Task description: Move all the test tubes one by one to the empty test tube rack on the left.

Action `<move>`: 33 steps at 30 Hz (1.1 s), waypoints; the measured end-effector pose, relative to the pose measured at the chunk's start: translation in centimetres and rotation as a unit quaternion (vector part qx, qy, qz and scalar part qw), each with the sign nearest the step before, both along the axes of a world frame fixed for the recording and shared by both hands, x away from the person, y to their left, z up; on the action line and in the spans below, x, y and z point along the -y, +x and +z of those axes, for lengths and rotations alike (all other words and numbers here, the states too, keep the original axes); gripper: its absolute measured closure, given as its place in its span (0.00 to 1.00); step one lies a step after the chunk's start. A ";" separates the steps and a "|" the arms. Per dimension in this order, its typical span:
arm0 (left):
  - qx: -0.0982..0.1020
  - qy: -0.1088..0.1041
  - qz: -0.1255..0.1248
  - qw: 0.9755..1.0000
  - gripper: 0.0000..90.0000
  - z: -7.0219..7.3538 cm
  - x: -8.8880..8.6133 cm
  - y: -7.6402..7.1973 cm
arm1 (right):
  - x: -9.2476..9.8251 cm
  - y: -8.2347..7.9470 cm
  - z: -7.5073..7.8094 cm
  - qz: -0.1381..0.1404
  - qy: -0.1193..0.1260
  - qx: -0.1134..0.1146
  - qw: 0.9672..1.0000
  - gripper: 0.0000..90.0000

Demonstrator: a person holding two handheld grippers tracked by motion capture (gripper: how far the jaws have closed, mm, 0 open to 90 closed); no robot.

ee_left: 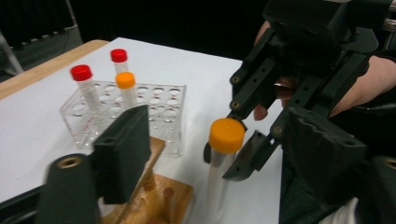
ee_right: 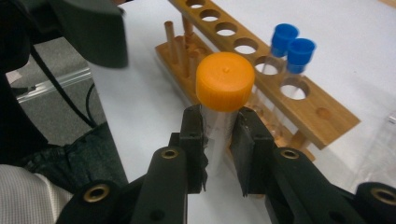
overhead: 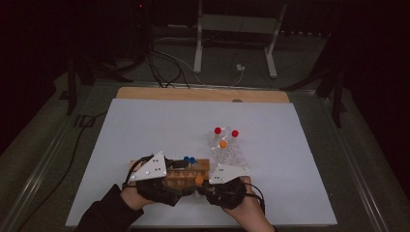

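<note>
1. Right gripper view showed the right tool (ee_right: 219,135) pinching a clear tube with an orange cap (ee_right: 225,80) just under the cap. The tube stood upright.
2. Just behind it sat a wooden rack (ee_right: 299,109) on the white bench (ee_right: 140,102). Two blue-capped tubes (ee_right: 292,46) stood in holes of that rack.
3. The left tool (ee_left: 196,154) was beside the wooden rack. Its jaws stood partly apart, with nothing pressed between them.
4. In the left gripper view, the orange-capped tube (ee_left: 226,135) was held up near the rack end.
5. Farther back stood a clear rack (overhead: 227,150). It held two red-capped tubes (overhead: 217,130) and one more orange-capped tube (overhead: 223,144).
</note>
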State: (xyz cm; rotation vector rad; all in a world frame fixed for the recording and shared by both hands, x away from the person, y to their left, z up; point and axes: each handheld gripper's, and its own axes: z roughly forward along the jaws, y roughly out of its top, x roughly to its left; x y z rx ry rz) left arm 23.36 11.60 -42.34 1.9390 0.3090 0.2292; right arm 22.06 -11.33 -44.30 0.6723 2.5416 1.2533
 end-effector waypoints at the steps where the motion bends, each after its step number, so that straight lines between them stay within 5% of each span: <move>1: 0.002 0.003 -0.003 1.000 0.37 -0.1 0.1 -0.1 | -0.1 0.0 0.0 0.002 -0.001 -0.001 1.000 0.83; 6: 0.006 0.018 -0.008 1.000 0.56 -0.4 0.6 -0.3 | -0.3 -0.2 0.0 0.006 -0.001 -0.002 1.000 0.82; 17: 0.000 0.036 -0.027 0.999 0.76 -1.1 1.1 -0.1 | -0.5 -0.4 0.0 0.013 -0.002 -0.007 1.000 0.82; 31: 0.004 0.041 -0.025 0.999 0.80 -0.8 1.1 0.0 | -0.5 -0.4 0.0 0.012 0.000 -0.001 1.000 0.82; 33: 0.003 0.038 -0.018 0.999 0.80 -0.6 0.9 0.1 | -0.4 -0.4 0.1 0.010 0.008 0.001 1.000 0.76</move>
